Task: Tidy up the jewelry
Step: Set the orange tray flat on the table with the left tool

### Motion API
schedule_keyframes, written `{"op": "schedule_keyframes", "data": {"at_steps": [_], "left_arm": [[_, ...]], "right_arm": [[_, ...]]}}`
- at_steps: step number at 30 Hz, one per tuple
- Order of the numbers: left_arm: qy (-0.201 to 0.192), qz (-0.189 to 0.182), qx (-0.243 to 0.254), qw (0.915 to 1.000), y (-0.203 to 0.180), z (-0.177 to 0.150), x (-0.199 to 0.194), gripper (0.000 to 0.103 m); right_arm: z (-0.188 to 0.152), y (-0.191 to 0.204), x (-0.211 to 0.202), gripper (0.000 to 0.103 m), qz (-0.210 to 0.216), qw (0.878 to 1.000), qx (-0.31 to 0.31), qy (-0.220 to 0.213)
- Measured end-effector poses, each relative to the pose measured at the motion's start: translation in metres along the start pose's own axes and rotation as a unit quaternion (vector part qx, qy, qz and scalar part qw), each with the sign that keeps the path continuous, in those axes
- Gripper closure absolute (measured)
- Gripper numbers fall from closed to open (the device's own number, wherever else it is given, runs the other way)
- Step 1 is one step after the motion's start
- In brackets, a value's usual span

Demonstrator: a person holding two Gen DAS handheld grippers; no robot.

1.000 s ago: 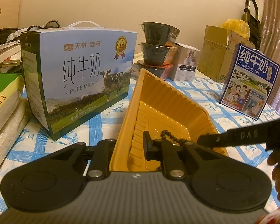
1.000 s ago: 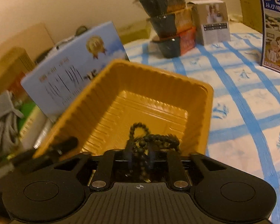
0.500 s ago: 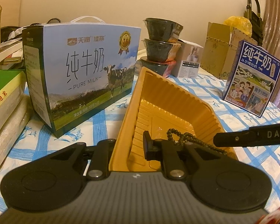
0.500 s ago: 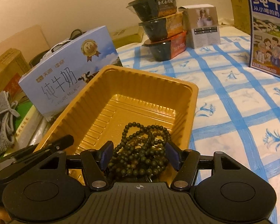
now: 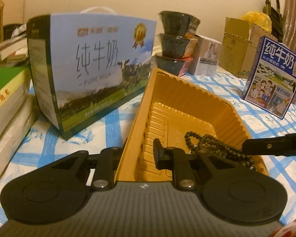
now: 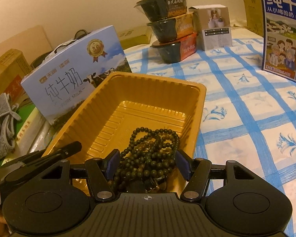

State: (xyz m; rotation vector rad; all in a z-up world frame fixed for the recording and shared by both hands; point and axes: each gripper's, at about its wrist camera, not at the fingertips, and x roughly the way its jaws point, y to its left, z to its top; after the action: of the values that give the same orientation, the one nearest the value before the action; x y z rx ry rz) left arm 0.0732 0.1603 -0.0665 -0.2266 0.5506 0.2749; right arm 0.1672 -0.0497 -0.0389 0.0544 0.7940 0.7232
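Observation:
A yellow plastic tray [image 5: 187, 96] stands on the blue-checked cloth; it also shows in the right wrist view [image 6: 154, 83]. My left gripper [image 5: 137, 154] is shut on the tray's near left wall, one finger inside and one outside. A dark bead necklace [image 6: 154, 148] lies piled in the tray's near end, also seen in the left wrist view [image 5: 209, 144]. My right gripper [image 6: 148, 163] is open, its fingers apart on either side of the beads, not gripping them. It shows in the left wrist view as a black finger [image 5: 274, 144].
A light-blue milk carton box [image 5: 92, 67] stands left of the tray. Stacked dark bowls [image 6: 167, 25] and a small white box [image 6: 215, 27] stand behind it. A dark-blue milk box [image 5: 276, 79] stands at the right. Books [image 5: 6, 102] are piled at the left.
My right gripper has opened and let the bead necklace drop into the tray, then drawn back a little. My left gripper has kept its hold on the tray wall.

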Motion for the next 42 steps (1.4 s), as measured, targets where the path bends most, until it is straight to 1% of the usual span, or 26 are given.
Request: {"op": "schedule_keyframes", "data": {"at_steps": [2, 4, 5, 6, 8, 9, 10, 11, 13, 14, 16, 18, 20, 22, 26, 28, 31, 34, 39, 42], "left_arm": [[0.009, 0.001, -0.008, 0.9999, 0.004, -0.002, 0.004, 0.083], [0.021, 0.003, -0.013, 0.9997, 0.009, -0.004, 0.008, 0.083], [0.027, 0.003, -0.014, 0.9995, 0.011, -0.006, 0.01, 0.082], [0.033, 0.002, -0.015, 0.9993, 0.012, -0.007, 0.011, 0.079], [0.043, 0.0, -0.018, 0.9989, 0.015, -0.01, 0.012, 0.072], [0.046, 0.001, -0.02, 0.9988, 0.016, -0.011, 0.012, 0.063], [0.044, 0.003, -0.021, 0.9988, 0.017, -0.012, 0.011, 0.057], [0.044, 0.005, -0.02, 0.9988, 0.018, -0.013, 0.011, 0.055], [0.054, 0.006, -0.026, 0.9982, 0.021, -0.014, 0.01, 0.042], [0.061, 0.008, -0.031, 0.9976, 0.023, -0.014, 0.01, 0.04], [0.069, 0.008, -0.039, 0.9968, 0.028, -0.014, 0.007, 0.039], [0.066, 0.015, -0.034, 0.9971, 0.03, -0.013, 0.0, 0.038], [0.058, 0.019, -0.028, 0.9977, 0.032, -0.011, -0.01, 0.035], [0.048, 0.023, -0.018, 0.9984, 0.032, -0.007, -0.023, 0.029], [0.028, 0.038, 0.032, 0.9984, 0.019, 0.004, -0.048, 0.022], [0.023, 0.039, 0.058, 0.9973, 0.009, 0.007, -0.061, 0.015], [0.025, 0.026, 0.075, 0.9965, -0.005, 0.008, -0.078, 0.011], [0.039, 0.011, 0.078, 0.9961, -0.02, 0.003, -0.09, 0.009], [0.048, -0.002, 0.108, 0.993, -0.048, -0.011, -0.11, 0.008], [0.073, -0.024, 0.116, 0.9903, -0.06, -0.021, -0.118, 0.009]], "right_arm": [[-0.002, 0.002, -0.002, 0.039, -0.002, 1.0, -0.005, -0.003], [-0.005, 0.005, -0.004, 0.03, -0.004, 1.0, -0.005, -0.009], [-0.007, 0.006, -0.006, 0.029, -0.004, 1.0, -0.005, -0.014], [-0.009, 0.007, -0.008, 0.027, -0.003, 1.0, -0.006, -0.018], [-0.013, 0.009, -0.012, 0.026, -0.002, 1.0, -0.007, -0.025], [-0.015, 0.01, -0.014, 0.025, -0.002, 1.0, -0.005, -0.027], [-0.017, 0.011, -0.016, 0.024, -0.002, 1.0, -0.004, -0.029], [-0.02, 0.011, -0.018, 0.024, -0.002, 1.0, -0.003, -0.031], [-0.025, 0.012, -0.022, 0.023, -0.005, 0.999, -0.004, -0.032], [-0.028, 0.013, -0.024, 0.023, -0.007, 0.999, -0.004, -0.032], [-0.033, 0.013, -0.028, 0.023, -0.01, 0.999, -0.002, -0.031], [-0.039, 0.012, -0.034, 0.023, -0.014, 0.999, 0.002, -0.032], [-0.045, 0.011, -0.041, 0.023, -0.022, 0.999, 0.01, -0.032], [-0.05, 0.008, -0.048, 0.022, -0.027, 0.999, 0.02, -0.027], [-0.059, 0.003, -0.065, 0.022, -0.043, 0.999, 0.025, -0.013], [-0.063, 0.001, -0.074, 0.022, -0.058, 0.998, 0.021, -0.006], [-0.071, 0.002, -0.087, 0.022, -0.082, 0.997, 0.01, 0.002], [-0.079, 0.005, -0.102, 0.022, -0.106, 0.994, -0.006, 0.002], [-0.09, 0.01, -0.124, 0.022, -0.117, 0.993, 0.004, -0.013], [-0.093, 0.008, -0.131, 0.022, -0.122, 0.992, 0.024, -0.006]]}}
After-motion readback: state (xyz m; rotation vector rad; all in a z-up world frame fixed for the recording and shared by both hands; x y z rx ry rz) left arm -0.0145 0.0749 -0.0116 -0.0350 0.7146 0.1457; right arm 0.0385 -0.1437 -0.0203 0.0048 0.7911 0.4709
